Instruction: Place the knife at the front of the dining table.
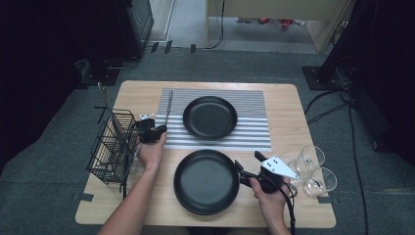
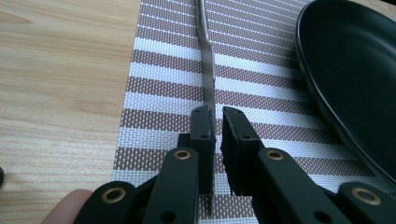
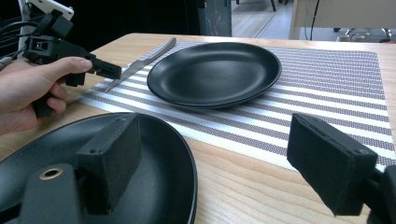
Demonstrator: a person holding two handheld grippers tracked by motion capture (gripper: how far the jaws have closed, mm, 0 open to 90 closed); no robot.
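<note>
On the tabletop [image 1: 284,105], the left gripper [image 2: 218,122] has its fingers all but clenched around a table knife [image 2: 208,77], seemingly barely pinching it, on the striped placemat's [image 2: 159,93] left edge beside the far black plate [image 1: 210,117], while right of the near black plate [image 1: 206,181] the right gripper [image 1: 247,165] fingers stand released, no readable writing anywhere.

Metal knife [image 2: 208,70] shiny; woven mat [image 2: 163,98]; matt plate [image 2: 355,70]; wood table [image 2: 60,79].

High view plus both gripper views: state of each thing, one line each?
left gripper: shut on knife
knife: lying on placemat, left of far plate
right gripper: open, holding nothing
far plate: empty, on placemat
near plate: empty, on bare table
glasses: empty
rack: holds utensils
</note>
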